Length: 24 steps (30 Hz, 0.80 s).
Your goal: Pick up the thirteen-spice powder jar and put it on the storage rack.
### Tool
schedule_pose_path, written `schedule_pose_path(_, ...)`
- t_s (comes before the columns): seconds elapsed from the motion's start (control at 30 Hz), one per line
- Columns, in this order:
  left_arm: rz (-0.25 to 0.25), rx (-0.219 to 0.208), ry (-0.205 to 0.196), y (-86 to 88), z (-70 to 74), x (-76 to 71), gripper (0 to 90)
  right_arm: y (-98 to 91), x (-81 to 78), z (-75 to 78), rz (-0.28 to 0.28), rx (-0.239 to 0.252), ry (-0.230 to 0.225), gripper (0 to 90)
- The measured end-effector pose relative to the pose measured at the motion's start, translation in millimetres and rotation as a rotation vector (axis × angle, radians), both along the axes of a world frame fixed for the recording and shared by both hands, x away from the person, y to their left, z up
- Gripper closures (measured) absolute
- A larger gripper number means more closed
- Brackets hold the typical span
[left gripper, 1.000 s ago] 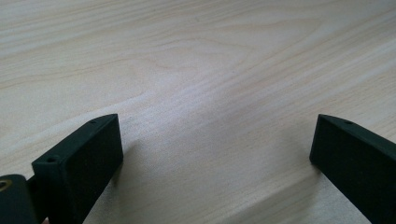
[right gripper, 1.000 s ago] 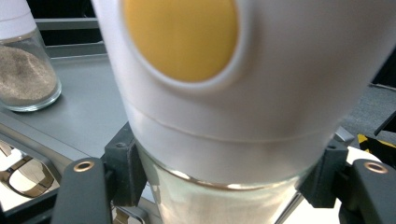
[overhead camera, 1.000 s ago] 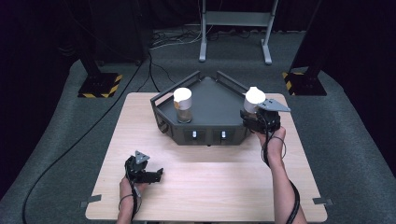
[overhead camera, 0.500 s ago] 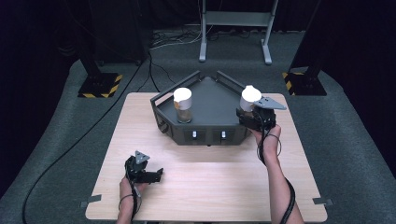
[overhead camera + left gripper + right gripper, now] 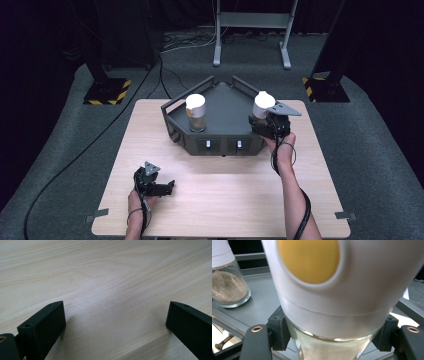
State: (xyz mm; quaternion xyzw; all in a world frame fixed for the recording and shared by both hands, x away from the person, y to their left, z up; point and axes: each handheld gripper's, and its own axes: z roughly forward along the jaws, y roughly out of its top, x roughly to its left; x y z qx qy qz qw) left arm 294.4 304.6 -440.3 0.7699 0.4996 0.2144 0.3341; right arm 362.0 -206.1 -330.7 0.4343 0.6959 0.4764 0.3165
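Two shakers, one in my grip.
My right gripper (image 5: 269,125) pinches the white-capped shaker (image 5: 337,285) over the grey tray (image 5: 225,107); left gripper (image 5: 159,187) fingers spread above the tabletop (image 5: 105,277).

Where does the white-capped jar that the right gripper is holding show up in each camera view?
High view: the held jar stands at the right corner of the dark tray, in the right gripper.
Right gripper view: the jar looms close at centre, between the fingers.
Left gripper view: bare table, no jar.
Shared landmark: the second jar.
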Motion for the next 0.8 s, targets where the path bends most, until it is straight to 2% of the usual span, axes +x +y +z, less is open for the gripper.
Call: schedule_pose_path(0.8, -0.002, 0.002, 0.000, 0.1, 0.2, 0.1, 2.5, 10.6, 19.1, -6.0, -0.007, -0.003, 0.029, 30.1)
